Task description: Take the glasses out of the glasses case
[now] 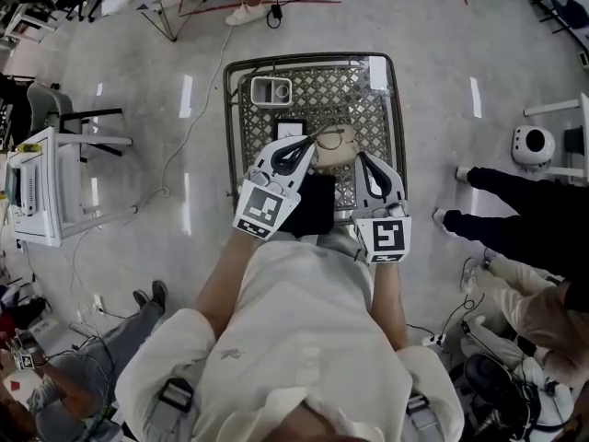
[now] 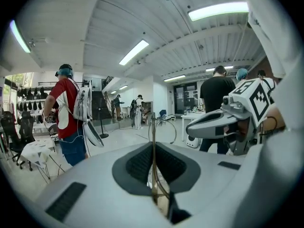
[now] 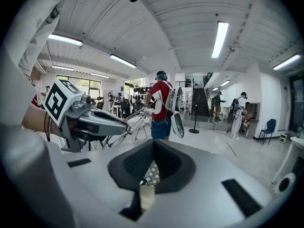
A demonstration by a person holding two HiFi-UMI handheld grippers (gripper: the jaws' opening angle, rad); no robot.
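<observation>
Metal mesh table (image 1: 368, 90) sits under the left gripper (image 1: 299, 150) in the head view, with the thin glasses (image 1: 324, 136) poking from its tips toward 2 o'clock. In the left gripper view, the jaws pinch the wire frame, its long side pointing to 12 o'clock. In the right gripper view, the right gripper (image 3: 152, 148) has its jaws pressed together.

left gripper (image 1: 306, 145) white, black-and-white square markers | glasses (image 2: 153, 148) thin gold wire | glasses case (image 1: 317, 205) black | table (image 1: 340, 90) grey lattice mesh | floor (image 1: 138, 247) glossy grey
</observation>
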